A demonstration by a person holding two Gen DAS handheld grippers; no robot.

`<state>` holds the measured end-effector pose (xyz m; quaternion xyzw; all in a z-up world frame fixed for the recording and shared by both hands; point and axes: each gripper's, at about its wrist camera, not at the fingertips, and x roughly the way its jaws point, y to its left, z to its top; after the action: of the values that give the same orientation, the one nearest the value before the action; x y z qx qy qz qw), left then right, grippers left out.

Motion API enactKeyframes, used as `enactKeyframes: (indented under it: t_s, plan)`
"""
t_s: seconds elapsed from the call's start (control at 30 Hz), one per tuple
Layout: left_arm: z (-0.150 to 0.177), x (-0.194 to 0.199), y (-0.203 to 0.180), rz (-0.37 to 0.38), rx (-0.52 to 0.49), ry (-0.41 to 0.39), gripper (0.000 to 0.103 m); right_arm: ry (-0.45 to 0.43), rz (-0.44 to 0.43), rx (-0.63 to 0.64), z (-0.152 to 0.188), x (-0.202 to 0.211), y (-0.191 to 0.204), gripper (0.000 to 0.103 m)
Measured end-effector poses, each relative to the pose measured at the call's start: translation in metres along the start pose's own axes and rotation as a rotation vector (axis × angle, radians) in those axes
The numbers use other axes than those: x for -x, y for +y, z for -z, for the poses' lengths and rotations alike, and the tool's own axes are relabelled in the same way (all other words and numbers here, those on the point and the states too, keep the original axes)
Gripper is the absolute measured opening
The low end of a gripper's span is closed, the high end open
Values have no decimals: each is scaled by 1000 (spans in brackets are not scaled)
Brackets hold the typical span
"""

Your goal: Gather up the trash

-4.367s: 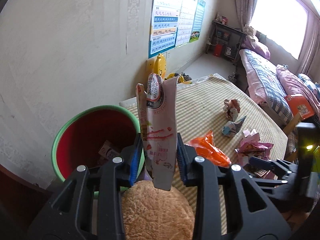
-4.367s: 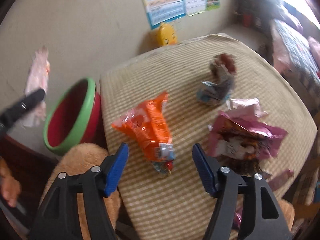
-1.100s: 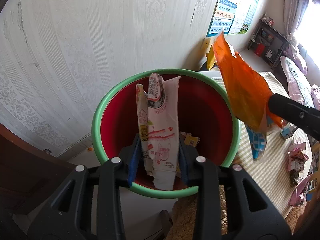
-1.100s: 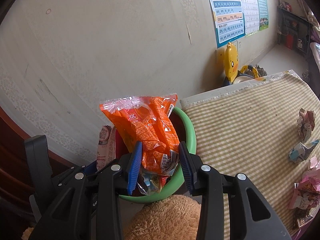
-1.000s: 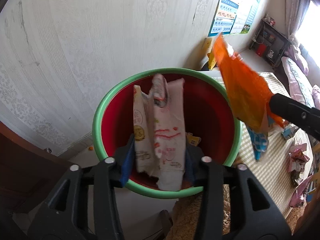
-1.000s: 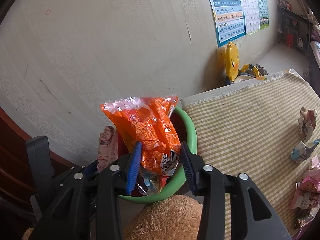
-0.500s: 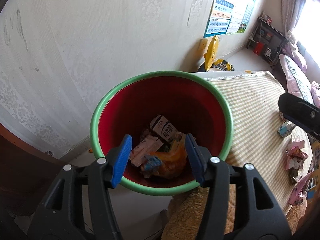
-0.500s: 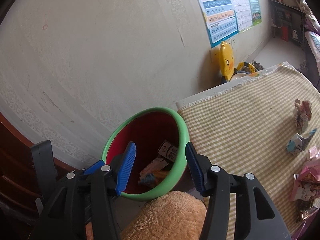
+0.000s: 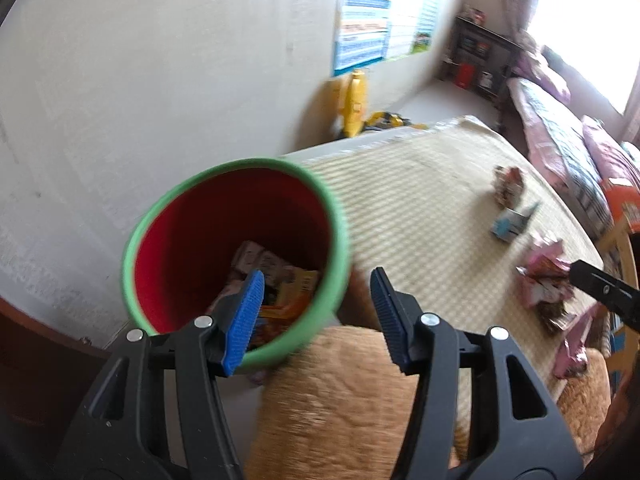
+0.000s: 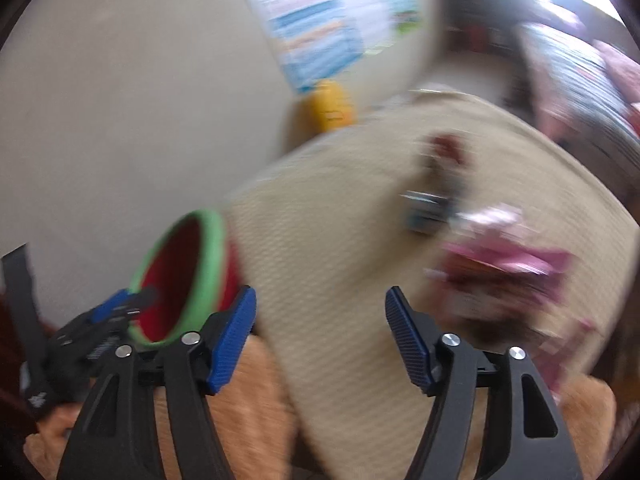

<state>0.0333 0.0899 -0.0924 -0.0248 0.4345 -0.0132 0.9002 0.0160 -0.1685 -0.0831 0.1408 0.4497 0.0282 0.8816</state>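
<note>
Two grippers are in view and both carry nothing. The left gripper (image 9: 316, 316) has its jaws moderately apart, above the near rim of the bin (image 9: 340, 224) and the furry stool (image 9: 340, 400) beside it. The right gripper (image 10: 320, 336) is opening its jaws, with nothing between them, above the near left part of the table (image 10: 340, 280).

The bin stands at the left edge of the table, near the wall (image 9: 160, 80). On the table the area from the bin to the middle is free cloth. The remaining trash lies on the right side: a crumpled wrapper (image 9: 508, 184), a small blue carton (image 9: 510, 226) and pink wrappers (image 9: 544, 280) close to the right edge.

One second ago the left jaws held the white wrapper and the right jaws held the orange snack bag (image 9: 288, 300) over the bin. Now both pieces lie inside it, and both views have turned from the bin toward the table.
</note>
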Motion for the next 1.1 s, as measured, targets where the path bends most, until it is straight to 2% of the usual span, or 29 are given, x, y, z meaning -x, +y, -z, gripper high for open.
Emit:
enactKeyframes:
  t_s: [0.07,0.13,0.27,0.37,0.53,0.6,0.67,0.7,0.77,0.83,0.97,1.1]
  plan:
    - [2,2,-14,17,-32,-2,52,-27,109,-91,9,12,-41,72]
    - [3,3,-29,34,-64,-2,52,-16,182,-214,19,18,-85,74]
    - [4,4,-66,93,-143,-15,53,68,214,-378,36,10,-135,77]
    - [3,-1,-99,165,-225,-2,56,119,222,-385,43,-3,-143,77]
    - [5,-16,-152,254,-359,39,59,169,212,-308,51,-19,-137,75]
    - [6,-23,-174,284,-414,51,61,175,196,-299,53,-21,-140,66]
    - [7,-28,-192,304,-465,58,63,180,160,-306,51,-25,-140,30]
    - [9,-30,-202,314,-493,57,64,172,144,-311,53,-23,-143,26]
    - [10,-35,-221,321,-546,62,65,146,136,-310,53,-17,-149,23]
    - [14,-40,-239,345,-601,65,65,77,128,-301,51,-4,-150,22]
    - [25,-53,-275,362,-737,82,67,-39,173,-287,47,22,-156,22]
    - [33,-69,-301,384,-814,137,68,-97,171,-351,50,30,-174,22]
